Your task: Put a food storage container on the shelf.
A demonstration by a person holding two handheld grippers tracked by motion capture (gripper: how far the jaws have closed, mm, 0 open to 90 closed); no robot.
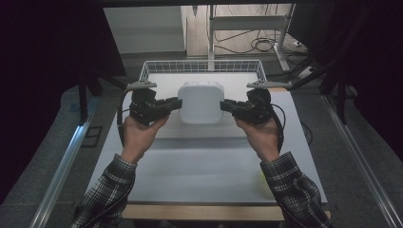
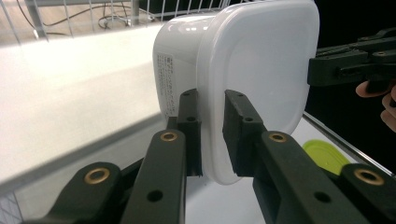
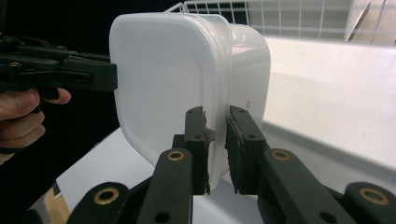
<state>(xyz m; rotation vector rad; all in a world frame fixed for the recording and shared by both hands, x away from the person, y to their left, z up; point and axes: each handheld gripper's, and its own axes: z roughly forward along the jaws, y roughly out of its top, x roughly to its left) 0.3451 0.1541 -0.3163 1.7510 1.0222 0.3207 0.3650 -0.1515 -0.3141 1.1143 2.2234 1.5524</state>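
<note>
High view: white lidded container (image 1: 200, 102) held between the two grippers, over the middle of the white table (image 1: 199, 166), in front of the wire basket (image 1: 202, 66) at the far edge; whether it is lifted clear of the tabletop cannot be told from above; left gripper (image 1: 177, 103) on its left edge, right gripper (image 1: 224, 105) on its right edge; plaid sleeves (image 1: 107, 194) enter from the bottom.

Left gripper view adds what the high view lacks: the container (image 2: 261, 70) turned edge-on, its lid rim sitting between the two black jaws; a printed label (image 2: 164, 77) on the side wall; a green round lid (image 2: 327, 156) lying on the table below and beyond; the other gripper (image 2: 350, 63) biting the far rim, a hand behind it.

Right gripper view: the same container (image 3: 187, 79) from the opposite side, broad lid face toward the camera; the left gripper (image 3: 70, 70) on the far rim with fingers of the hand (image 3: 23, 116) curled beneath; the basket (image 3: 261, 14) in the background.

Fingers: left gripper's pads (image 2: 238, 130) nearly closed, clamped on the container's rim, one on each face; right gripper's pads (image 3: 243, 144) likewise narrow, pinching the rim on its own side; both grasping the container, neither released.
</note>
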